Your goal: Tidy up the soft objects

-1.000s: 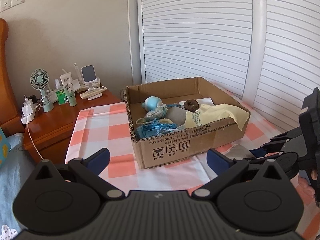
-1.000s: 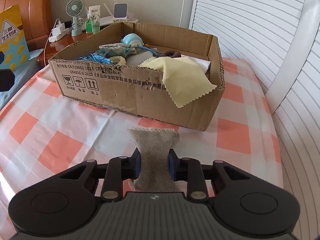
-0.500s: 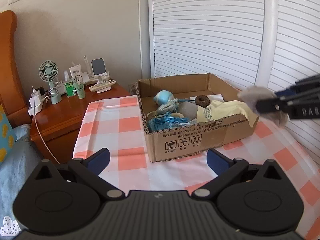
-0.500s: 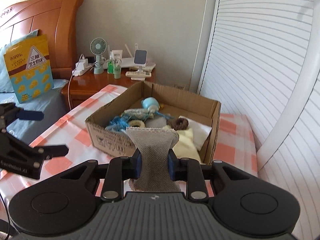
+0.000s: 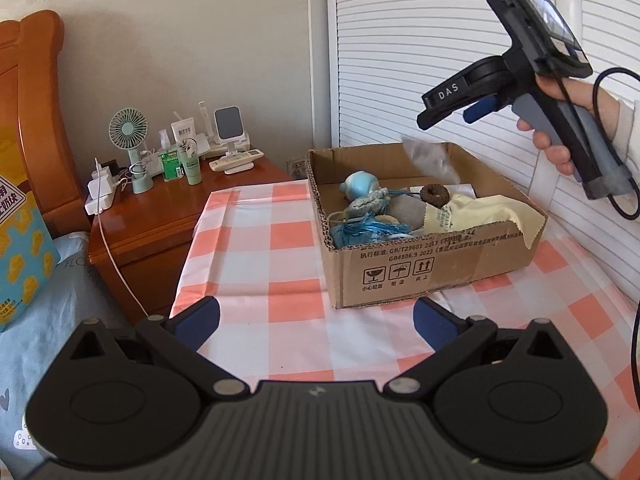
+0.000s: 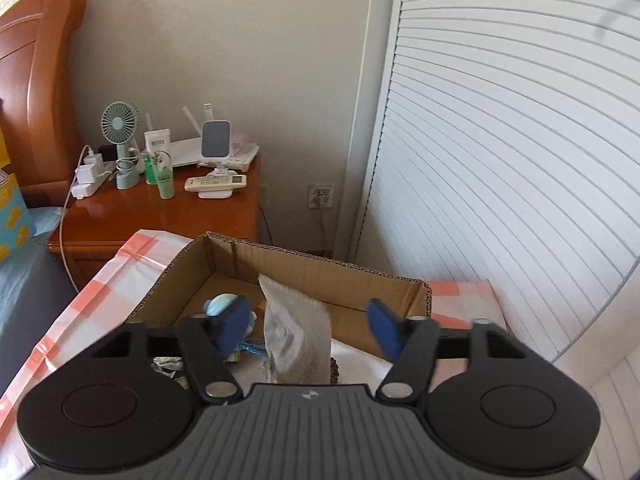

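Note:
An open cardboard box (image 5: 424, 276) stands on the checked cloth and holds a blue toy (image 5: 360, 185), a brown ring (image 5: 434, 195), a yellow cloth (image 5: 488, 214) and blue string. My right gripper (image 6: 308, 326) is open above the box (image 6: 320, 276). A grey knitted cloth (image 6: 296, 340) hangs free between its spread fingers, blurred, and also shows mid-air over the box in the left wrist view (image 5: 430, 156). My left gripper (image 5: 316, 316) is open and empty, low over the cloth in front of the box. The right gripper (image 5: 452, 108) shows there, held high.
A wooden nightstand (image 5: 160, 216) stands to the left with a small fan (image 5: 130, 148), bottles, a remote and a power strip. White louvred doors (image 6: 500, 160) stand behind and to the right. A bed with a yellow bag (image 5: 20, 248) is at the far left.
My right gripper rose over the box and opened, letting go of the grey cloth, which is now falling. My left gripper stayed open and drew back slightly.

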The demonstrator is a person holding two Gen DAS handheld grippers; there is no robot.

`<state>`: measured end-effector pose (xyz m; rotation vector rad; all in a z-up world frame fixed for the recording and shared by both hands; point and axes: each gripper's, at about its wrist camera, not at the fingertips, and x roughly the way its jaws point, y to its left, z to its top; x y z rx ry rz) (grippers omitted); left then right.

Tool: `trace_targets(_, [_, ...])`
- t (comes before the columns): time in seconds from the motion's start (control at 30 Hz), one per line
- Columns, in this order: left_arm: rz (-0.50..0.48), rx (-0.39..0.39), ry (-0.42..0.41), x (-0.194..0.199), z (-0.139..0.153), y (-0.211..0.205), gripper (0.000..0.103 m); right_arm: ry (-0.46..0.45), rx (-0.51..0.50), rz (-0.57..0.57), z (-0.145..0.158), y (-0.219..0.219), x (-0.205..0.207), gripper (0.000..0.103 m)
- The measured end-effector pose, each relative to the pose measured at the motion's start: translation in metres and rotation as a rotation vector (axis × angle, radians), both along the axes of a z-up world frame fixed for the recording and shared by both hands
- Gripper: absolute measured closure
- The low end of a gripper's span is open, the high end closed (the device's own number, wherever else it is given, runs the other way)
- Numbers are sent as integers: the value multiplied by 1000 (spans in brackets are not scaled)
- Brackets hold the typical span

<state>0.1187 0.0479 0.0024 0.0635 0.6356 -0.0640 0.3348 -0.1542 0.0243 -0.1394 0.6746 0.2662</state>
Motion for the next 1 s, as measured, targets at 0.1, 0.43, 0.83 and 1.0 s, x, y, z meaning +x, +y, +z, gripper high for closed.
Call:
trace_targets(0.1, [4, 0, 1, -2, 1, 2, 1, 29, 47, -5, -2, -7, -8, 19])
trace_targets(0.43, [36, -15, 18, 2, 8, -1, 1, 61, 13, -52, 16, -18, -75, 0])
trace_targets(0.83, [95, 11, 24, 14, 36, -13, 1, 70, 31, -200, 10, -33, -176, 0])
trace_targets(1.0, [87, 17, 50, 15, 36, -24, 1, 79, 38, -251, -1, -34, -204, 0])
